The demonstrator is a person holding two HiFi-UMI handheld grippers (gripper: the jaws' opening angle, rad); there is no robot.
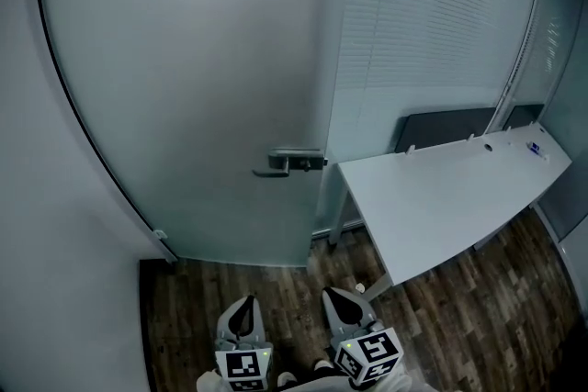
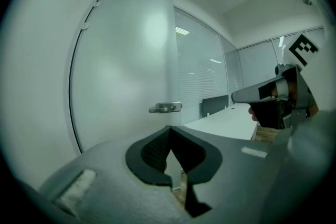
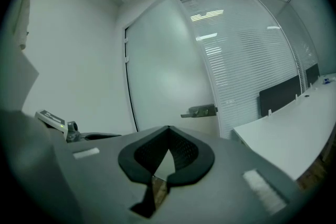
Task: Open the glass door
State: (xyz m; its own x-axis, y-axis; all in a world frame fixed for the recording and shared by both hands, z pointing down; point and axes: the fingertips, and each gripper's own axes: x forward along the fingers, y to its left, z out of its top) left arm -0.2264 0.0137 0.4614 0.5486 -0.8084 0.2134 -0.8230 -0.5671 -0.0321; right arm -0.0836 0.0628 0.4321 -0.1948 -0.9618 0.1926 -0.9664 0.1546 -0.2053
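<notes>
Plainly, the glass door point(image 1: 202, 87) looks shut, its lever handle point(image 1: 289, 162) sitting at the edge that meets the panel with blinds point(image 1: 432, 23). Both grippers hang low, well apart from the handle. The left gripper point(image 2: 169, 134) has its jaws pressed together with nothing between them, and the right gripper point(image 3: 168, 132) is likewise closed and empty.

With the jaws closed, neither gripper can take the lever; a push on it with closed tips could slide off the smooth metal. The corner of the white table point(image 1: 450, 197) stands just beside the handle side, so a right-hand reach risks knocking it. If the door swings toward the person, they stand in its path.

Which way it swings I cannot tell, and the latch is hidden. The frosted glass hides whatever is behind it, so a push could strike someone unseen. The head view cuts off both grippers at its bottom edge.
</notes>
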